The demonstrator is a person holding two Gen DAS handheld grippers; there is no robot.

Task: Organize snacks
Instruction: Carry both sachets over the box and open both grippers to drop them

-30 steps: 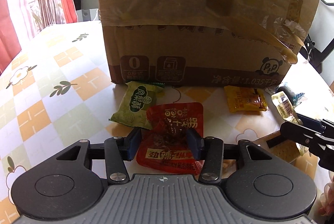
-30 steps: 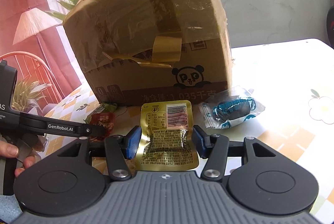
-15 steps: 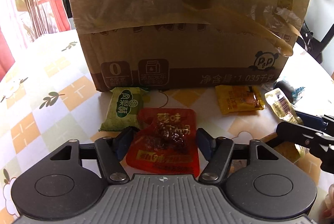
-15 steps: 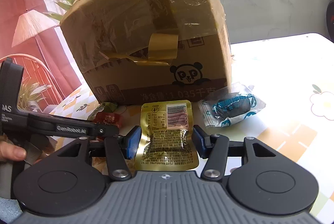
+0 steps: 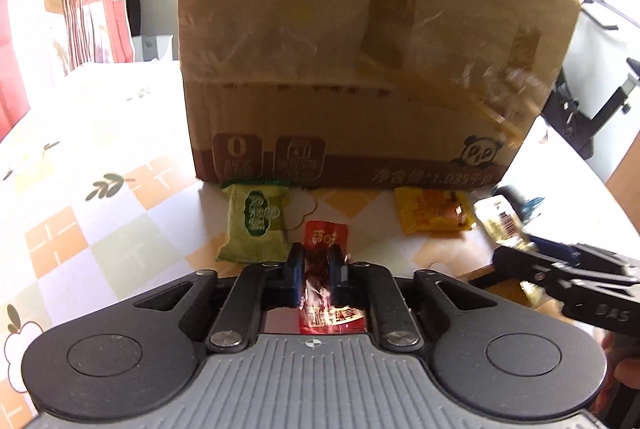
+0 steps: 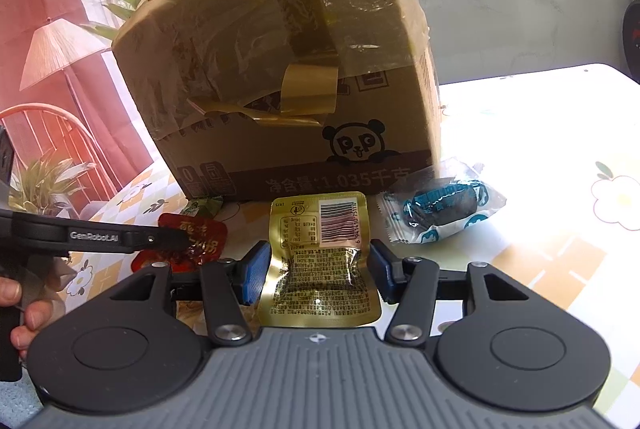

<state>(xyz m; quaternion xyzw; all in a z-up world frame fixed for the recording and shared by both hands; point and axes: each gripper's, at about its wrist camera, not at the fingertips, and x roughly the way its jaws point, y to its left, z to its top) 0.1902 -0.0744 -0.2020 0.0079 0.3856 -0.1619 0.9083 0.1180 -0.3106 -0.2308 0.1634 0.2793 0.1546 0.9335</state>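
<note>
My left gripper (image 5: 317, 269) is shut on a red snack packet (image 5: 325, 241), pinching its middle just above the table; it also shows in the right wrist view (image 6: 192, 243). My right gripper (image 6: 316, 269) is around a gold snack packet (image 6: 320, 257), its blue pads (image 6: 256, 269) at the packet's sides; the packet lies flat. A green packet (image 5: 256, 225) and an orange-yellow packet (image 5: 434, 215) lie in front of a big cardboard box (image 5: 360, 69). A clear-and-blue wrapped snack (image 6: 444, 209) lies right of the gold packet.
The box (image 6: 288, 77) stands close ahead on a checked floral tablecloth (image 5: 80, 213). The right gripper's body (image 5: 568, 277) reaches in from the right in the left wrist view. A chair (image 6: 52, 141) and plants stand beyond the table's left edge.
My left gripper has closed on the red packet, crumpling its middle, and lifted it slightly. My right gripper stays around the gold packet, nearly unmoved.
</note>
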